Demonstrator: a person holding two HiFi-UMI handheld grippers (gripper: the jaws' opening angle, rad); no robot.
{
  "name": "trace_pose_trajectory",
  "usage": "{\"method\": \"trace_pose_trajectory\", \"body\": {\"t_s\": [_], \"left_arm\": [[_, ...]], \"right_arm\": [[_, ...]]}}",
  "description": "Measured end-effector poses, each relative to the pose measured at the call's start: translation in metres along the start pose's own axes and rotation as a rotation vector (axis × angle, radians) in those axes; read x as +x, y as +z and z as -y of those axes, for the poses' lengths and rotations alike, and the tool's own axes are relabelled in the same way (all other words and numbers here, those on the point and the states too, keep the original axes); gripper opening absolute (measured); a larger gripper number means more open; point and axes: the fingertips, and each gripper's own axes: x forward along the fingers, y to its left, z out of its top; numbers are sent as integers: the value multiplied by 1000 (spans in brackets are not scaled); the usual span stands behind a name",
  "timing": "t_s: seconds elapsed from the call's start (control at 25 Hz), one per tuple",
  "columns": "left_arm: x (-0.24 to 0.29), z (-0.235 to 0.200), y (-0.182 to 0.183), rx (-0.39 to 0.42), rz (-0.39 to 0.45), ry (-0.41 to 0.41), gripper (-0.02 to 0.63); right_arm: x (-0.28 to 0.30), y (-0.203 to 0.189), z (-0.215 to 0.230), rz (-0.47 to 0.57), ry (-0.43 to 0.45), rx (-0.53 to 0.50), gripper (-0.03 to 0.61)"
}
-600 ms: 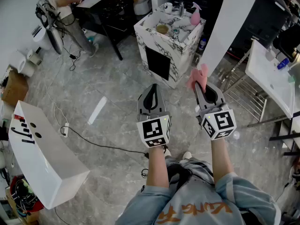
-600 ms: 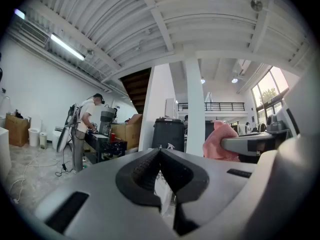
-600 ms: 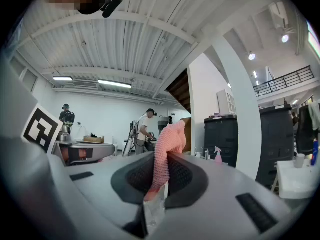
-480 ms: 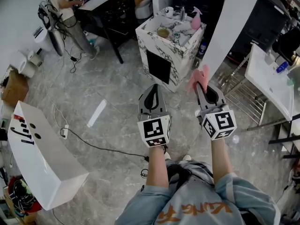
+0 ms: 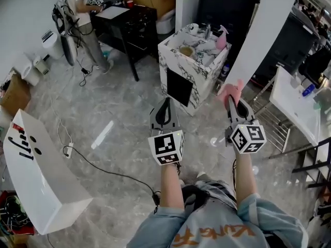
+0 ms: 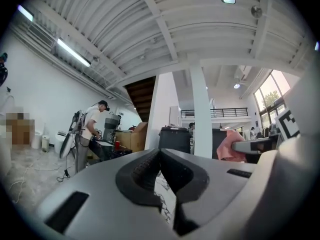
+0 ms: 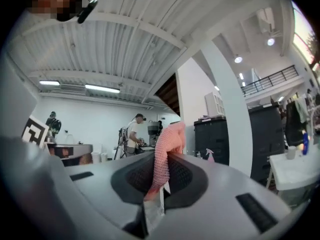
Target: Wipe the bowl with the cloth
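The right gripper (image 7: 166,158) has its fingers clamped on a pink cloth (image 5: 231,88), which stands up past the fingertips in a bunched fold. The left gripper (image 6: 160,152) is pressed together on nothing, with only the room beyond its fingertips. Both point level, side by side, over the floor. The bowl (image 5: 186,50), small and tan, sits on top of a marble-patterned cabinet (image 5: 207,79), well ahead of both sets of fingertips and roughly between their lines. A pink spray bottle (image 5: 223,37) stands near it, on the side of the right fingers.

The step in hand looks like the approach, since nothing touches the bowl yet. To do it well, the person should bring both grippers over the cabinet top, part the left fingers and take the bowl's rim to steady it. The right fingers should then tip down so the bunched cloth, not the hard fingertips, meets the inside. The hold on the cloth looks narrow, so light pressure and a round sweep should stop it pulling out. The clutter beside the bowl calls for care.
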Motion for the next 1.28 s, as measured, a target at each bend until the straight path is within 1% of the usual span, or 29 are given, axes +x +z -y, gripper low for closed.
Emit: {"method": "trace_pose_trajectory", "body": {"t_s": [0.08,0.16,0.24,0.32,0.44,0.56,0.68,0.8,0.88,1.0,1.08,1.16,1.28], "left_arm": [[-2,-13,14,-2,33,21,23],[0,-25,22,0,50,31,23],[-1,-42,20,-6,33,40,23],[-7,-65,16,-20,15,72,23],[-8,-90,24,-13,37,113,23],[4,-92,30,6,50,100,23],[21,-86,33,29,59,67,23],[48,-86,31,42,61,37,23],[68,-96,22,25,49,49,23],[102,-114,8,-1,25,97,23],[131,-113,-3,-3,0,98,23],[167,-104,-18,0,-32,69,23],[227,-87,-46,1,-92,0,23]], "right_arm": [[4,12,17,21,-37,24,49],[11,26,21,43,-36,19,49],[18,32,16,54,-23,16,49],[26,32,4,60,-6,13,49],[49,38,-18,83,53,-6,49],[70,44,-28,100,94,-18,49],[88,48,-28,119,111,-17,49],[113,42,-24,104,134,-43,49],[134,32,-10,82,140,-44,49],[168,16,29,54,107,10,49],[193,4,52,32,88,41,49],[222,-8,69,7,88,55,49],[269,-30,87,-41,103,48,49]]}}
